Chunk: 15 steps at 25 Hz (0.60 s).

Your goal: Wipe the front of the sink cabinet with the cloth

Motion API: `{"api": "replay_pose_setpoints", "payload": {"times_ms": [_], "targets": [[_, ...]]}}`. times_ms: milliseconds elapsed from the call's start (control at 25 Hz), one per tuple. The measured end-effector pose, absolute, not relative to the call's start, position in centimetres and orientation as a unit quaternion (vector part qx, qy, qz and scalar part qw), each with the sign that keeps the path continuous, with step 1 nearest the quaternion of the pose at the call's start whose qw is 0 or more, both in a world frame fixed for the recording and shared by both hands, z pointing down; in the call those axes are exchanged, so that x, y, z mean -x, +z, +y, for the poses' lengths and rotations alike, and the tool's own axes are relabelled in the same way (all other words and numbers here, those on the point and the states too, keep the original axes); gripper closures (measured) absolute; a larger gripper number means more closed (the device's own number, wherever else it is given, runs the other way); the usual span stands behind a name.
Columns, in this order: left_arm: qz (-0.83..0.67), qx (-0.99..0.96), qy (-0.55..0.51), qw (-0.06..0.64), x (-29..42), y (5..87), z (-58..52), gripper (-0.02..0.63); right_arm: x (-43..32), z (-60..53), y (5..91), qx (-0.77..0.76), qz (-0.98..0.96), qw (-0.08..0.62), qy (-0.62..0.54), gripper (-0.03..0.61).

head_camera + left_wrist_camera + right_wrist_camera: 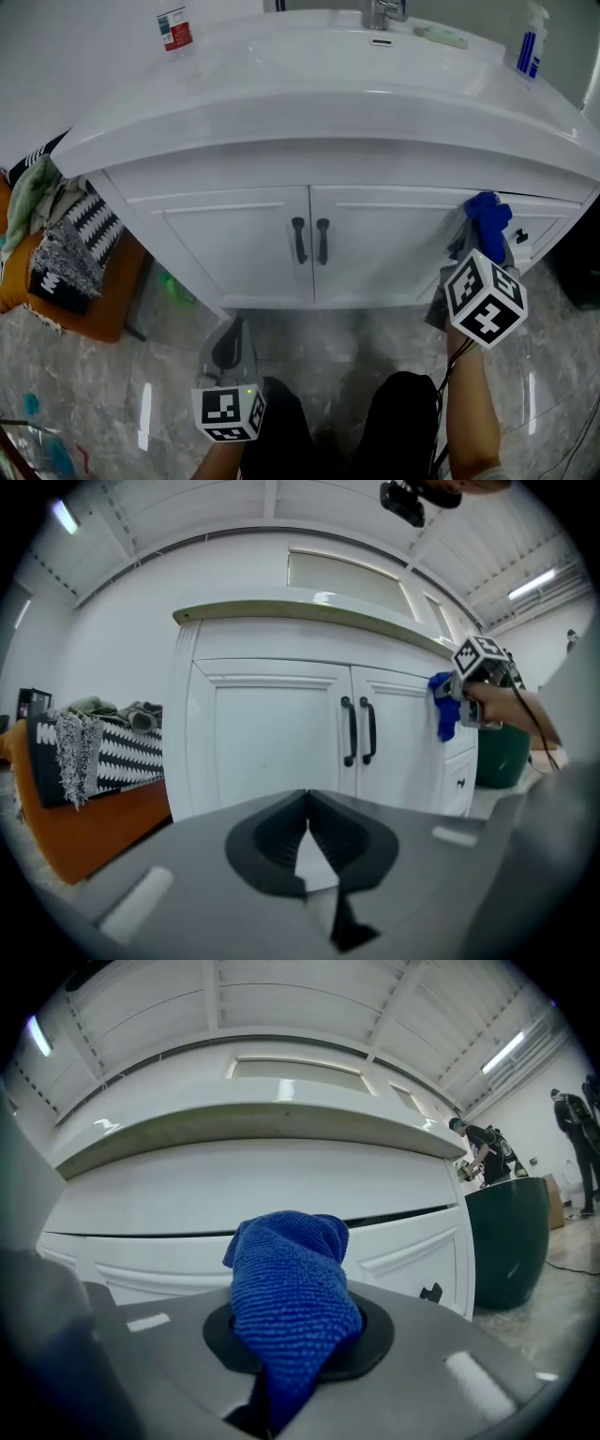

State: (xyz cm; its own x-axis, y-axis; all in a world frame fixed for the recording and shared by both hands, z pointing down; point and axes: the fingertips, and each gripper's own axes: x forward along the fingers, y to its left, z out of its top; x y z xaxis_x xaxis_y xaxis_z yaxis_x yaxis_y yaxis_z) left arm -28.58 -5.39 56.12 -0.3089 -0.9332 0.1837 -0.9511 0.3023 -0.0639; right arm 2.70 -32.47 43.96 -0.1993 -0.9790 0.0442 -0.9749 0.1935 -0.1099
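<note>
Closed on nothing, the left gripper [307,803] hangs low before the doors [239,246] of the sink cabinet [375,171], while the right gripper [480,255] clamps the blue cloth [295,1288] at the cabinet's upper right drawer front [412,1241]; only the head view shows the tap [380,13].

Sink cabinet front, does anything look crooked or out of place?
Possibly the small white drawer beside the double doors: a dark gap shows along its top edge, so it may sit slightly ajar. The doors look shut and level.
</note>
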Motion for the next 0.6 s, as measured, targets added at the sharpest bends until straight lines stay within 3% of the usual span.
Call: {"api": "replay_pose_setpoints", "payload": {"times_ms": [200,600], "targets": [[-0.808,-0.581,0.08,0.049,28.8,55.6,-4.3,0.603,-0.6,-31.6,44.4,0.634,0.769,0.026,-0.083,0.528],[-0.82,-0.566,0.072,0.055,29.6,54.9,-1.7,0.603,10.9,-26.9,45.3,0.542,0.834,0.003,-0.102,0.526]]}}
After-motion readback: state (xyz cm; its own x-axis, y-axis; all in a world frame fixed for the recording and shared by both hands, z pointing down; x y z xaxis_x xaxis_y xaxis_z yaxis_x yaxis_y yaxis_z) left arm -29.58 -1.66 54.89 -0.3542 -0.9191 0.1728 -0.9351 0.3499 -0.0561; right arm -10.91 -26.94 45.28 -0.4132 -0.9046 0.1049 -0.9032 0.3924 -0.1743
